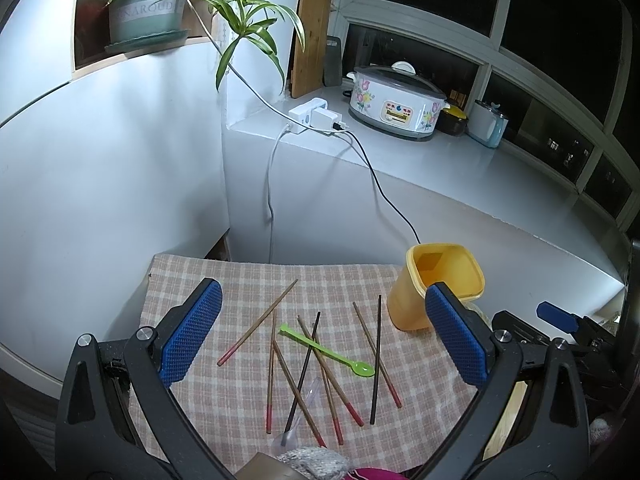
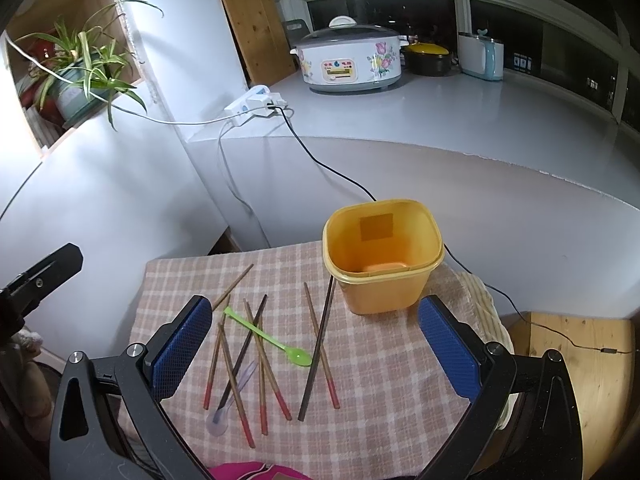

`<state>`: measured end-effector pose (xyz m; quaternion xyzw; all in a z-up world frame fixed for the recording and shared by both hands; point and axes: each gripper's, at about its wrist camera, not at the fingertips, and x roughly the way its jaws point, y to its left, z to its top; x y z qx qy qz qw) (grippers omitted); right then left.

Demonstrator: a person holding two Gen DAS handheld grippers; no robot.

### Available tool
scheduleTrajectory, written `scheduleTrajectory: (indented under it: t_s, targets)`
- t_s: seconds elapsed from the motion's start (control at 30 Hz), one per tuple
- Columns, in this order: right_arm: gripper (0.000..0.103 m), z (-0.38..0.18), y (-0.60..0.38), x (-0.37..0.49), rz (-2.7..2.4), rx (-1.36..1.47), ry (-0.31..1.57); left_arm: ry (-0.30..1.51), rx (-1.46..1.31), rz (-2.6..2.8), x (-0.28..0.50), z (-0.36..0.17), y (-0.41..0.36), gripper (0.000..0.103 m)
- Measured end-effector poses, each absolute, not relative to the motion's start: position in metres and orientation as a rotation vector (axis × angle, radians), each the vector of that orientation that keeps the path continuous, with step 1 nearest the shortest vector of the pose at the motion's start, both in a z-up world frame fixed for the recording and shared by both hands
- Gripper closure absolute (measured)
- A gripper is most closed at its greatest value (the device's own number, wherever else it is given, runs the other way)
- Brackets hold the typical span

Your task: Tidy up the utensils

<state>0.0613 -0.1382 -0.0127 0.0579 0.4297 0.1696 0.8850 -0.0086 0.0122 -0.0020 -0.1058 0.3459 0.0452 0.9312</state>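
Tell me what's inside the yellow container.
The yellow container stands upright and holds no utensils: the right wrist view shows only its bare bottom and a darker square patch on the far wall. The near wall hides part of the floor. Chopsticks and spoons lie outside on the checked cloth.

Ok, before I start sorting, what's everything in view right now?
Brown chopsticks: six, red-tipped, scattered on cloth
Dark chopsticks: two, blackish, among them
Green spoon: one, lying across chopsticks
Clear spoon: one, transparent, near edge, beneath chopsticks
Container: one, yellow, empty, upright, cloth's far right
Cloth: one, pink checked, under the utensils
Slow cooker: one, white floral, counter behind
Potted plant: one, green, wall niche
Left tongs: blue pads, open, above cloth
Right tongs: blue pads, open, above cloth
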Motion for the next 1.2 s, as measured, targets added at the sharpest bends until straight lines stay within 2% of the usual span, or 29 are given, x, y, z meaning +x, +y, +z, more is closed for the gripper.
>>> scheduleTrajectory:
  t_s: [0.5,0.83,0.9,0.97,1.0,1.13,1.2]
  targets:
    - [0.001,-0.017,-0.137,0.066,0.358,0.12,0.914,0.733,-0.22,0.106,-0.009,-0.01,0.011,0.0]
    - [0.001,-0.042,-0.153,0.078,0.333,0.071,0.887,0.818,-0.276,0.161,-0.006,-0.04,0.044,0.0]
    - [0.001,-0.051,-0.159,0.081,0.311,0.066,0.88,0.835,-0.277,0.184,-0.007,-0.048,0.052,0.005]
    - [0.001,-0.06,-0.162,0.085,0.299,0.058,0.903,0.854,-0.279,0.201,-0.007,-0.056,0.058,0.017]
    - [0.001,-0.066,-0.164,0.087,0.292,0.058,0.919,0.867,-0.282,0.206,-0.007,-0.061,0.061,0.019]
    - [0.017,-0.091,-0.167,0.094,0.318,0.084,1.023,0.907,-0.319,0.218,-0.011,-0.082,0.073,0.025]
    - [0.023,-0.107,-0.167,0.096,0.341,0.107,1.086,0.931,-0.332,0.224,-0.014,-0.093,0.077,0.036]
